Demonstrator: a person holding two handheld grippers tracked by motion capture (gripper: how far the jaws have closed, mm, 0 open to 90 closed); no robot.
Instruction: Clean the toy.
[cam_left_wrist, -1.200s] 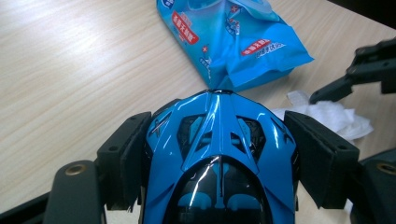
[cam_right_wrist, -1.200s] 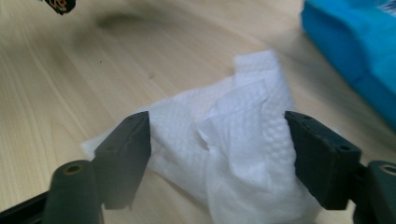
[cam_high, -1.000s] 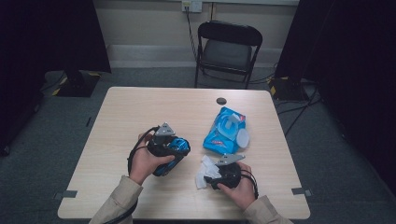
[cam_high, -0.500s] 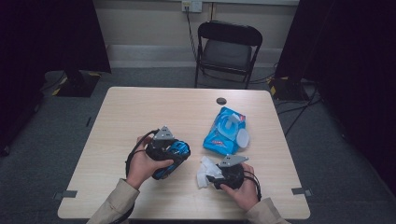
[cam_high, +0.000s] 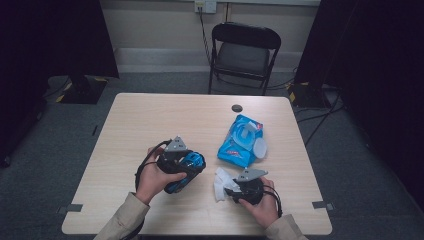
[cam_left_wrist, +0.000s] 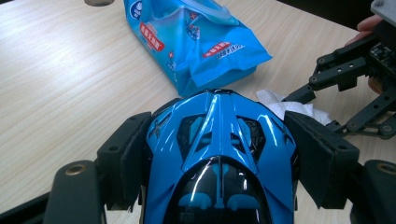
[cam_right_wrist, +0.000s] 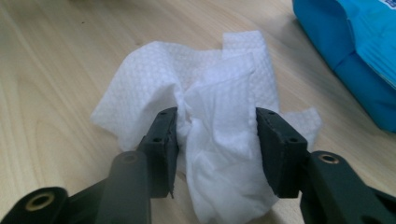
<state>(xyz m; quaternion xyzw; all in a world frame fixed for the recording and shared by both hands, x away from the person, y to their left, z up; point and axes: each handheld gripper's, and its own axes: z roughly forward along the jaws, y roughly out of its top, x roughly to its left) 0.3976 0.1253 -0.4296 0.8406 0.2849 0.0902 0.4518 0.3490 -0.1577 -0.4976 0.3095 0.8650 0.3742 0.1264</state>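
Note:
A glossy blue toy car (cam_left_wrist: 219, 140) sits nose-forward between the pads of my left gripper (cam_left_wrist: 217, 121), which is shut on its sides. From above, that left gripper (cam_high: 192, 165) holds the car (cam_high: 175, 186) just over the table's front left part. A crumpled white wipe (cam_right_wrist: 154, 79) lies on the wood, bunched between the pads of my right gripper (cam_right_wrist: 215, 121). Its jaws have just been closing, and both pads press into the folds. In the high view the right gripper (cam_high: 227, 189) points left at the wipe (cam_high: 219, 181).
A blue pack of wet wipes (cam_high: 242, 142) with its lid flipped open lies right of centre on the wooden table (cam_high: 150, 125). A small dark disc (cam_high: 237, 108) sits near the far edge. A black folding chair (cam_high: 243, 55) stands behind the table.
The right hand has shifted very slightly at the wipe. The left hand and the blue car have stayed where they were.

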